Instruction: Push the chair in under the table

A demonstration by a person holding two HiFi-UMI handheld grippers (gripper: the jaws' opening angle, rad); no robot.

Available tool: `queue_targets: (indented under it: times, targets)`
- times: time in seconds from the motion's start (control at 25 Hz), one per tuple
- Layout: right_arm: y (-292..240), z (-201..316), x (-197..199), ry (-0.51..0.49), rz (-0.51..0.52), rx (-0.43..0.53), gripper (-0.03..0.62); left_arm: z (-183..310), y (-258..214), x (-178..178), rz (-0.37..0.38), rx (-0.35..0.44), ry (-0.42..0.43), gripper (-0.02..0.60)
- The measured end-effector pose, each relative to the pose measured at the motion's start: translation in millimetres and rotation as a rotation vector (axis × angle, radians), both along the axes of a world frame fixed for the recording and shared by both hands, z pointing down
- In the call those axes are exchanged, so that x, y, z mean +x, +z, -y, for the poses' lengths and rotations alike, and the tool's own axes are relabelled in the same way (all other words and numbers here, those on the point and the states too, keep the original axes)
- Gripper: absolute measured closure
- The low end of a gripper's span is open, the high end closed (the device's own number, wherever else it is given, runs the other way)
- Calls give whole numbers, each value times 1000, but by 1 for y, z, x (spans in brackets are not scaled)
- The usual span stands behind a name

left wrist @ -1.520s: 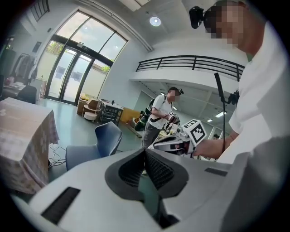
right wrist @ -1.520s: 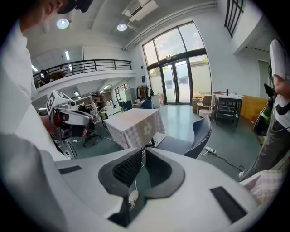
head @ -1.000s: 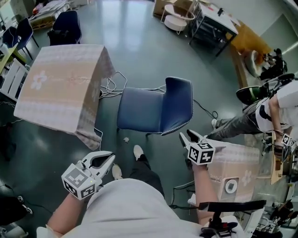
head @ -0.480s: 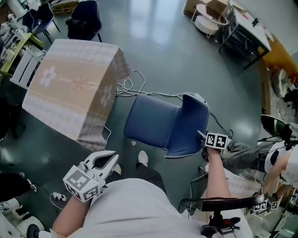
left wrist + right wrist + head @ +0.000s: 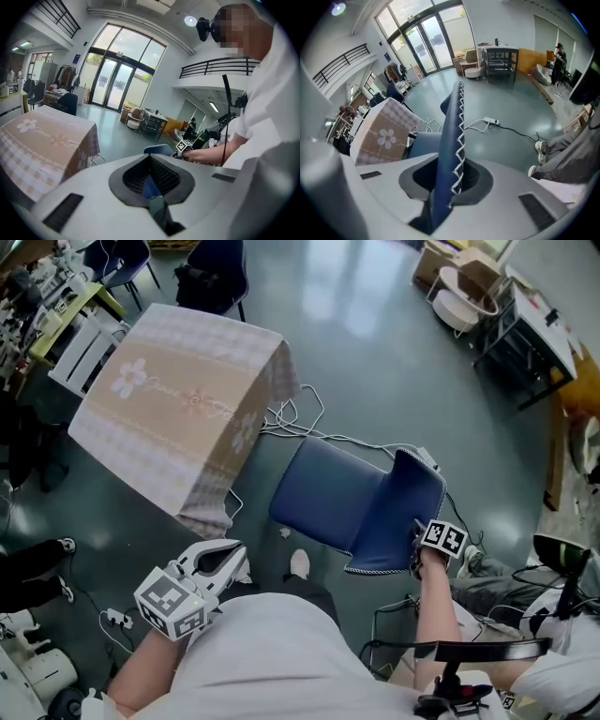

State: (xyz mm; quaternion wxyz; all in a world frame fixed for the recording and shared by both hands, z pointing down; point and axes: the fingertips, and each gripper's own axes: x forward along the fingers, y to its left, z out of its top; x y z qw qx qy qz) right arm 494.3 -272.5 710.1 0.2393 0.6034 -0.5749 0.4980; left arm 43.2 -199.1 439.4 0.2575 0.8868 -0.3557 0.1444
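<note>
A: Where's the chair (image 5: pixel 328 498)?
B: Near the counter (image 5: pixel 178 399), seat toward it, not under. The right tongs (image 5: pixel 419 540) are closing on its backrest (image 5: pixel 398 507), on the side away from the counter. The left tongs (image 5: pixel 236 561) are pressed together, empty.
A: Then push toward the counter.

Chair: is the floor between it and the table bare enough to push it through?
Mostly. The narrow strip of floor between chair and table looks bare. Crowded: white cables lie off the table's far corner. Wide bare floor lies beyond the chair. The right gripper is closing on the backrest between its jaws.
</note>
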Motion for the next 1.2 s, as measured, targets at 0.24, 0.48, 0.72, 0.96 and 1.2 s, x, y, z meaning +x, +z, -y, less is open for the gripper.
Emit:
queue_targets:
  times: [0.24, 0.48, 0.72, 0.96, 1.2]
  targets:
    - [2, 10, -47, 33, 45, 15, 525, -5, 1, -21, 5, 8, -10, 571]
    - [1, 30, -100, 49, 63, 33, 526, -12, -2, -52, 4, 17, -36, 571]
    - [2, 54, -151, 27, 98, 42, 526, -20, 3, -81, 2, 5, -76, 571]
    - [0, 78, -193, 29, 124, 46, 526, -24, -2, -111, -4, 11, -114, 571]
    - [0, 98, -237, 17, 145, 46, 526, -28, 1, -141, -2, 8, -162, 571]
